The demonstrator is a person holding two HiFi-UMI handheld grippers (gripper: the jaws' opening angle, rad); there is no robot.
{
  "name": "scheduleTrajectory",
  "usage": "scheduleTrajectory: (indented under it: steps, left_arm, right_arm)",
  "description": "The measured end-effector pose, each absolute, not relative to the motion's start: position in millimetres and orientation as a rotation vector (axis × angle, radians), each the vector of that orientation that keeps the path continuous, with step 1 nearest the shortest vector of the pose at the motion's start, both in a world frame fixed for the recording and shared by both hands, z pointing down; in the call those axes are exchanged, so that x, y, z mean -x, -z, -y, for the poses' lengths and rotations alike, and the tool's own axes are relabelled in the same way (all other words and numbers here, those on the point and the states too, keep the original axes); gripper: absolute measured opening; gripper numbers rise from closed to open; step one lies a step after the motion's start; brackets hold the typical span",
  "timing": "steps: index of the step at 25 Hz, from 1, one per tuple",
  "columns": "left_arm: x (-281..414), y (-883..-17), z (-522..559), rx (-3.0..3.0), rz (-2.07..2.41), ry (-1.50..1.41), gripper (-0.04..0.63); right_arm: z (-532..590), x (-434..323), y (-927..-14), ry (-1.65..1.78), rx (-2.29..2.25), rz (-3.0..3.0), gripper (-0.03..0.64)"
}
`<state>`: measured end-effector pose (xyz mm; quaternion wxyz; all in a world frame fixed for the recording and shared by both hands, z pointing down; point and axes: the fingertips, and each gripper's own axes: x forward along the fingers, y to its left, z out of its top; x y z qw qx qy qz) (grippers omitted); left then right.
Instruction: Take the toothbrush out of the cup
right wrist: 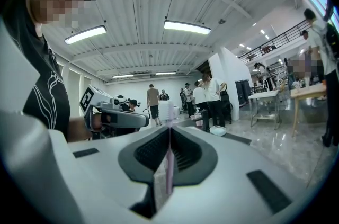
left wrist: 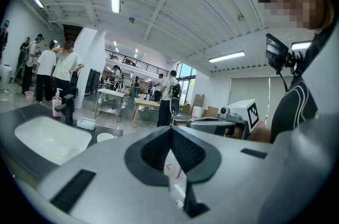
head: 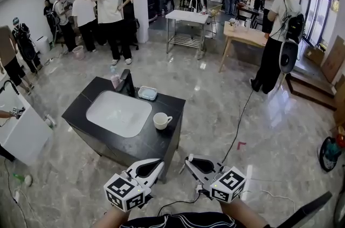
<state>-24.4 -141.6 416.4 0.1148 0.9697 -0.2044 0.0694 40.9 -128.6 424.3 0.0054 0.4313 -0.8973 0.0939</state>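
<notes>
Black counter: carries white cup near its right edge; sink just left of cup, faucet beyond the sink.
Cup: upright, handle to the right, looks empty in head view.
Toothbrush: out of cup and well apart from it, on the near side. Pink handle pinched upright between right gripper jaws, pale head poking past the tips.
Right gripper: clamped on the toothbrush handle, held close to the person's body.
Left gripper: jaws pressed together, nothing between them; just beside right gripper, same side of cup.
Progress: removal looks done.
Risk: handle is thin and caught over a short stretch, so it may pivot or slide out if the squeeze eases or the swing is fast. A bump from the left gripper could knock it loose; it would likely land on the floor, short of the counter.
</notes>
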Motion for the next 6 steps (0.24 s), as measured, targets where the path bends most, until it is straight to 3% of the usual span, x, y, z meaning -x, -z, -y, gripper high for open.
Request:
scheduleTrajectory:
  steps: [6]
  left_arm:
    - [20.5, -415.3, 136.6, -2.847, 0.606, -0.2, 0.002]
  right_arm:
    - [124.4, -45.4, -424.6, -0.285, -1.345, 2.811, 0.017]
